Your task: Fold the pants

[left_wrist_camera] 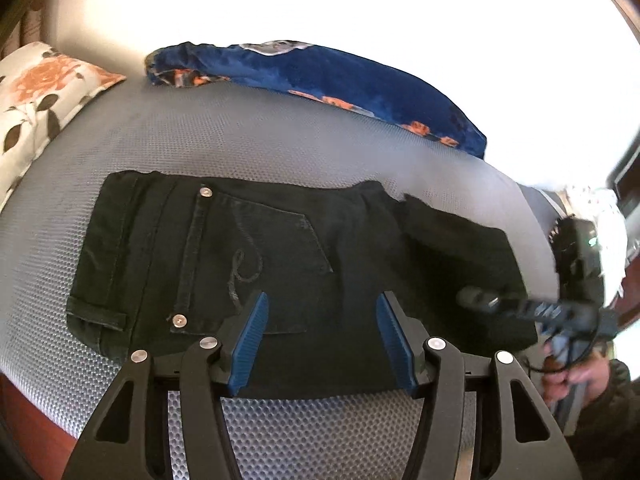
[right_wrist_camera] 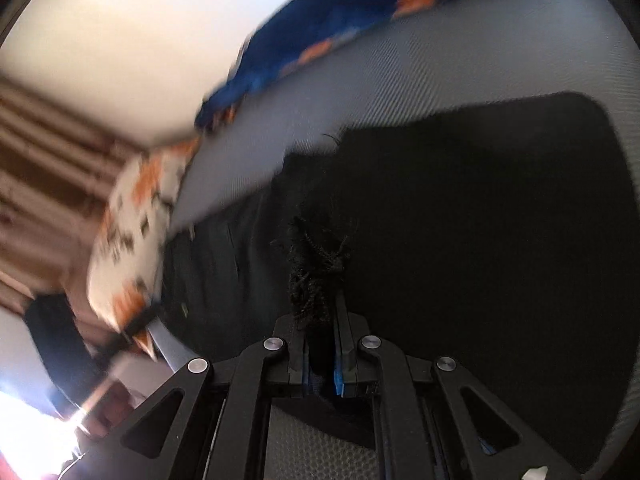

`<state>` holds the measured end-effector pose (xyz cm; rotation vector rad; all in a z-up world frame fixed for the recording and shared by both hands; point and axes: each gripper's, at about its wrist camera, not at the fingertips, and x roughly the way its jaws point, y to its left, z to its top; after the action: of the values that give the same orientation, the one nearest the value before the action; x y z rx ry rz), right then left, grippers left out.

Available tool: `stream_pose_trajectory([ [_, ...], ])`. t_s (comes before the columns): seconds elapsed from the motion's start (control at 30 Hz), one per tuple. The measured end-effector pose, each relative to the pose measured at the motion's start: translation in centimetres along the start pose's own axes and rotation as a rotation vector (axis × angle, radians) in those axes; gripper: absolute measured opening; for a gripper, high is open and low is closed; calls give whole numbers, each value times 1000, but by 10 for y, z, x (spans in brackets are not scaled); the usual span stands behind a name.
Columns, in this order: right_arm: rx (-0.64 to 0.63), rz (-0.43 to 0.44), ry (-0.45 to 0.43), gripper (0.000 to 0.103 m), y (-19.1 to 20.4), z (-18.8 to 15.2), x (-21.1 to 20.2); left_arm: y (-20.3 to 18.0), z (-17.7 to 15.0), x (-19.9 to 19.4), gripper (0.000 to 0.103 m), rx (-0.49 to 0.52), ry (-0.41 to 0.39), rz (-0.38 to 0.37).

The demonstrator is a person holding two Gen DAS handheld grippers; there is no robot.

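Right hand-held gripper (right_wrist_camera: 320, 344) is clamping the black pants' (left_wrist_camera: 248, 264) frayed hem (right_wrist_camera: 316, 268), folding halfway; left hand-held gripper (left_wrist_camera: 320, 344) is hovering half-open, empty.

This looks like a bedroom in a home. A bed (left_wrist_camera: 240, 140) with a grey bumpy cover fills the view. A flowery pillow (left_wrist_camera: 36, 96) and a blue blanket (left_wrist_camera: 340, 76) lie at its far edge, by a white wall (left_wrist_camera: 320, 8).
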<state>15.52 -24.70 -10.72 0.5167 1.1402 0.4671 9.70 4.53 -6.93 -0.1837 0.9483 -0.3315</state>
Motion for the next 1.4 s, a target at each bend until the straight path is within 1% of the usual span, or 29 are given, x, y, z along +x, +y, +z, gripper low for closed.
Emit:
stream_pose_trajectory([
  [0.03, -38, -32, 20, 10, 5, -8, 6, -1, 0, 1, 58, 1, 6, -5],
  [0.07, -70, -56, 28, 13, 7, -17, 10, -3, -1, 4, 57, 0, 18, -23],
  [0.1, -95, -78, 38, 13, 12, -20, 15, -5, 0, 6, 57, 0, 27, -37],
  [0.13, -106, -89, 44, 16, 15, -21, 17, -8, -1, 8, 57, -2, 39, -52],
  [0.2, -117, -67, 70, 27, 19, -25, 19, -16, 0, 13, 57, 1, 62, -88],
  [0.23, -123, -58, 80, 30, 23, -26, 18, -20, 1, 15, 57, -1, 67, -104],
  [0.27, -134, -52, 86, 35, 27, -29, 14, -25, 2, 18, 57, -8, 79, -133],
  [0.3, -148, -49, 85, 38, 29, -30, 8, -29, 2, 19, 57, -9, 84, -150],
  [0.37, -156, -65, 45, 42, 31, -37, -13, -35, 4, 24, 57, -23, 103, -202],
  [0.43, -131, -80, 5, 44, 18, -40, -38, -41, 4, 33, 57, -48, 142, -267],
  [0.47, -115, -95, -20, 45, 11, -40, -49, -44, 4, 39, 57, -61, 163, -288],
  [0.57, -40, -110, -69, 46, -10, -42, -71, -47, 3, 59, 56, -115, 247, -327],
  [0.6, -4, -115, -86, 46, -20, -44, -78, -46, 1, 67, 56, -149, 283, -342],
  [0.63, 24, -107, -97, 46, -29, -47, -84, -44, 0, 74, 54, -177, 315, -355],
  [0.67, 43, -104, -103, 46, -32, -47, -84, -44, -1, 78, 49, -194, 332, -363],
  [0.73, 79, -101, -113, 46, -43, -49, -89, -43, -3, 88, 48, -230, 365, -366],
  [0.87, 113, -88, -119, 46, -55, -51, -90, -46, -7, 103, 48, -231, 400, -339],
  [1.0, 127, -79, -117, 46, -61, -52, -88, -47, -12, 119, 46, -287, 436, -391],
  [1.03, 132, -81, -117, 46, -62, -52, -88, -48, -12, 121, 44, -289, 434, -397],
  [1.1, 136, -74, -114, 46, -63, -52, -87, -54, -13, 124, 18, -281, 432, -394],
  [1.13, 139, -78, -113, 46, -64, -52, -86, -55, -13, 126, 8, -275, 440, -394],
  [1.17, 141, -80, -115, 46, -64, -53, -86, -58, -14, 121, 8, -264, 425, -379],
  [1.23, 143, -86, -114, 46, -65, -53, -87, -64, -11, 107, 8, -223, 374, -370],
  [1.27, 142, -94, -115, 46, -65, -53, -88, -69, -9, 95, 7, -193, 333, -367],
  [1.3, 135, -97, -117, 46, -65, -53, -90, -69, -9, 89, 7, -187, 319, -360],
  [1.37, 128, -110, -113, 46, -65, -53, -90, -62, -13, 85, 7, -191, 314, -357],
  [1.4, 127, -120, -108, 46, -66, -54, -89, -58, -18, 88, 7, -193, 329, -327],
])
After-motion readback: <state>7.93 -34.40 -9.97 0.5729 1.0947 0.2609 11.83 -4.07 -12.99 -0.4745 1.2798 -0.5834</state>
